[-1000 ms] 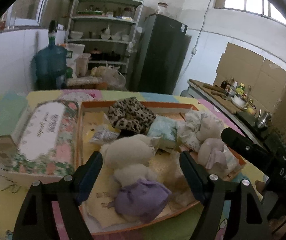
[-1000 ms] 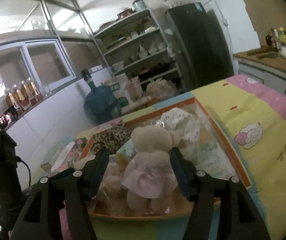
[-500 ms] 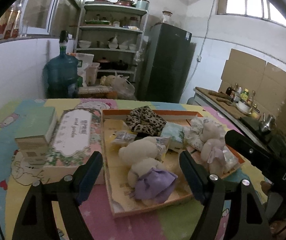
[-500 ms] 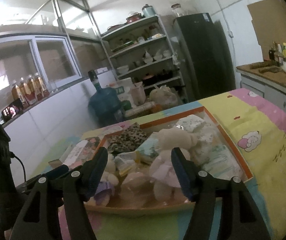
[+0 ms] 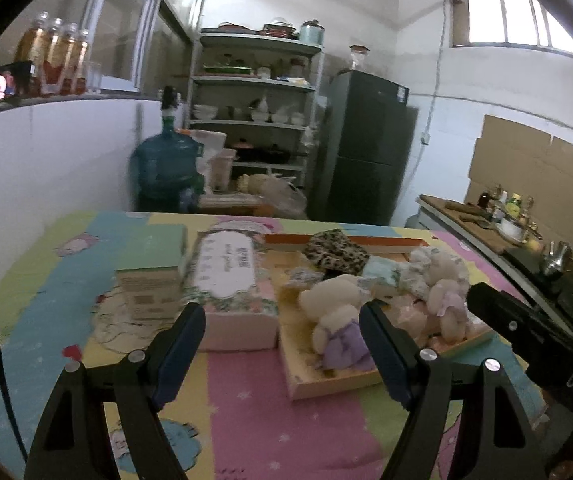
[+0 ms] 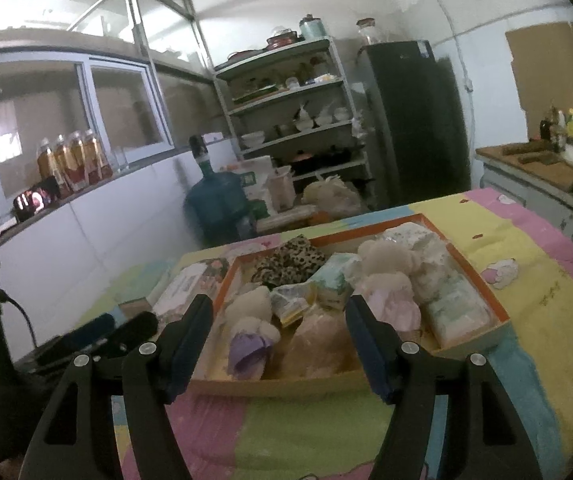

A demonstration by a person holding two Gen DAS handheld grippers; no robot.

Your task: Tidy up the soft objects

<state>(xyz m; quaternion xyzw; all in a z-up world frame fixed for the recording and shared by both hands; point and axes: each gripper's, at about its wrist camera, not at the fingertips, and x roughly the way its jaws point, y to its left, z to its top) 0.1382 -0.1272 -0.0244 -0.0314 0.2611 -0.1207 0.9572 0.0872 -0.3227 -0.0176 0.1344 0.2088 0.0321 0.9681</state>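
Observation:
An orange-rimmed tray (image 5: 366, 240) (image 6: 482, 280) on the colourful mat holds soft things. In it are a cream teddy in a purple dress (image 5: 338, 320) (image 6: 250, 332), a teddy in a pink dress (image 5: 442, 300) (image 6: 386, 280), a leopard-print cloth (image 5: 334, 250) (image 6: 286, 260) and pale packets (image 6: 454, 308). My left gripper (image 5: 280, 312) is open and holds nothing, short of the tray's near left corner. My right gripper (image 6: 278, 300) is open too, in front of the tray's near edge, and nothing is between its fingers.
A floral box (image 5: 226, 272) and a green box (image 5: 154, 264) stand left of the tray. Beyond the table are a blue water jug (image 5: 166, 168), shelves (image 5: 254, 120) and a dark fridge (image 5: 366, 144). A counter with bottles (image 5: 502, 208) runs along the right.
Both grippers have drawn back and risen away from the tray. The pink-dressed teddy that stood between the right fingers now lies in the tray, clear of them.

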